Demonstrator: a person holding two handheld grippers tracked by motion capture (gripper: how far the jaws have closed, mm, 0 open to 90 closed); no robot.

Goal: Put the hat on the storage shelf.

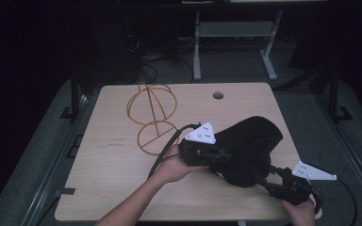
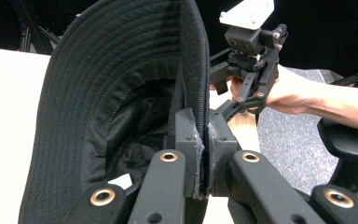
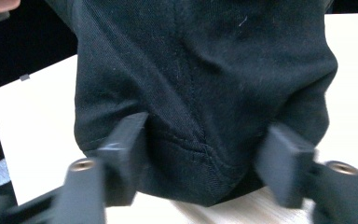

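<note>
L gripper [image 2: 204, 154] clamped on stitched brim of black fabric hat [image 1: 247, 148]; R gripper [image 3: 205, 163] jaws apart round soft crown.

The black hat [image 1: 250, 148] hid the left gripper's [image 1: 215, 155] jaws in the high view; the right hand [image 1: 303, 211], at five o'clock, was cropped by the bottom edge.

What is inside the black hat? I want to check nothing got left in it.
In the left gripper view, the black hat opens toward the camera: dark lining and a small white tag show. The deeper crown is in shadow, so anything tucked there cannot be seen.
</note>
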